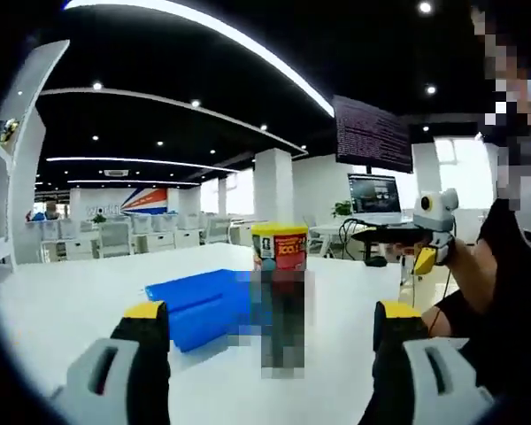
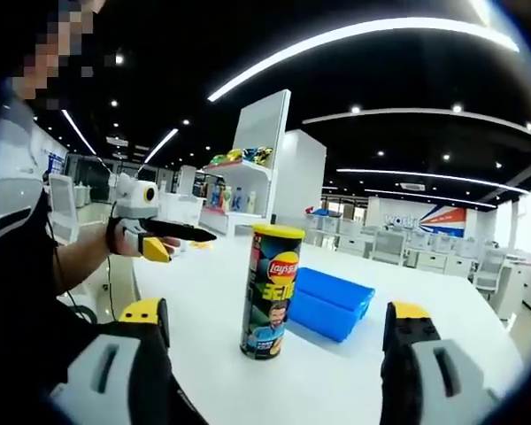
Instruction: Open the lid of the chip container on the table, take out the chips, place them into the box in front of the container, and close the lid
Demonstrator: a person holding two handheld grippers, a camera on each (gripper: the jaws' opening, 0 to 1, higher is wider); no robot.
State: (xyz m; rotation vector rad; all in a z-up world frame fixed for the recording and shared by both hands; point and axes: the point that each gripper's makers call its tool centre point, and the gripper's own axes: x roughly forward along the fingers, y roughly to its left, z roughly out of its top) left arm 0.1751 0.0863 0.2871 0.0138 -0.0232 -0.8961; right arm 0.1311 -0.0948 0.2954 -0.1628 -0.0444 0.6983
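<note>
Can [image 2: 271,290] upright on table [image 2: 354,372], lid [image 2: 278,232] on; blue box [image 2: 329,303] just behind it. Left gripper [image 1: 270,323] and right gripper [image 2: 274,323] both spread wide, empty, short of can.

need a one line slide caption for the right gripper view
Lidded chip container stands upright on the white table beside a blue box, framed by the open right gripper.

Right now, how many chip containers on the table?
1. The chip container stands upright on the white table, lid on, beside the blue box. In the left gripper view the same can appears behind that box. Neither pair of tongs touches it.
</note>
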